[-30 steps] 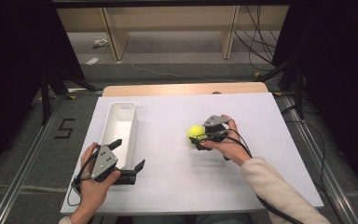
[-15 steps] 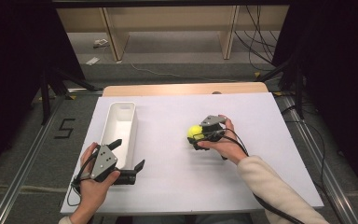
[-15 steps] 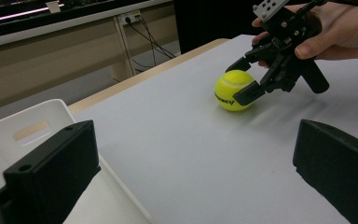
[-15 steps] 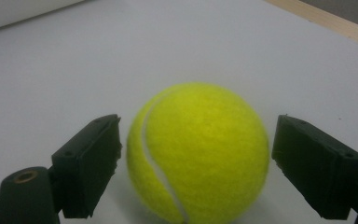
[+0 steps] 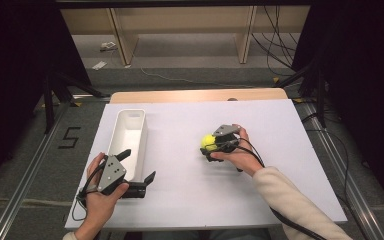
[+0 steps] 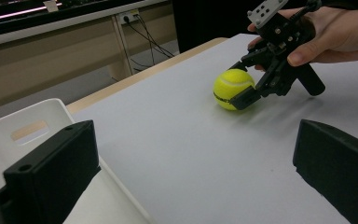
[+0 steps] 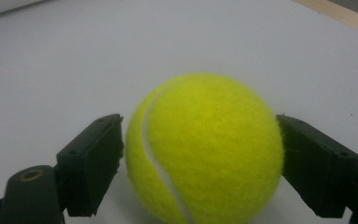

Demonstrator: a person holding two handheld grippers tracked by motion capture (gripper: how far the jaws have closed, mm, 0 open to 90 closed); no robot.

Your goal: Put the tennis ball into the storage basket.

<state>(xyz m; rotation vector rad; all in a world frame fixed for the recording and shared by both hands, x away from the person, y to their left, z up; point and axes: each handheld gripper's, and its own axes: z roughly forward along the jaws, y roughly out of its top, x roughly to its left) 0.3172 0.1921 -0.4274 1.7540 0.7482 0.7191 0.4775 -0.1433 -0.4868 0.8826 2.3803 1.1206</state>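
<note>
A yellow tennis ball (image 5: 208,141) sits right of the centre of the white table top (image 5: 280,180). My right gripper (image 5: 207,146) is shut on it. In the right gripper view the ball (image 7: 205,149) sits between the two black jaws, and each presses against one side of it. The left gripper view shows the ball (image 6: 233,88) low on the table, clamped by the right gripper (image 6: 238,85). My left gripper (image 5: 140,163) is held open at the near end of a long white bin (image 5: 130,114), with nothing between its jaws. The left gripper (image 6: 193,172) faces the ball from a distance.
The empty white bin (image 6: 51,106) runs front to back along the left side of the table. A wooden strip (image 5: 195,95) borders the far edge. Beyond it are wooden shelf legs (image 5: 120,37) and cables on the floor. Metal rails flank the table.
The right gripper and the ball have shifted slightly to the left. The left gripper has stayed in place.
</note>
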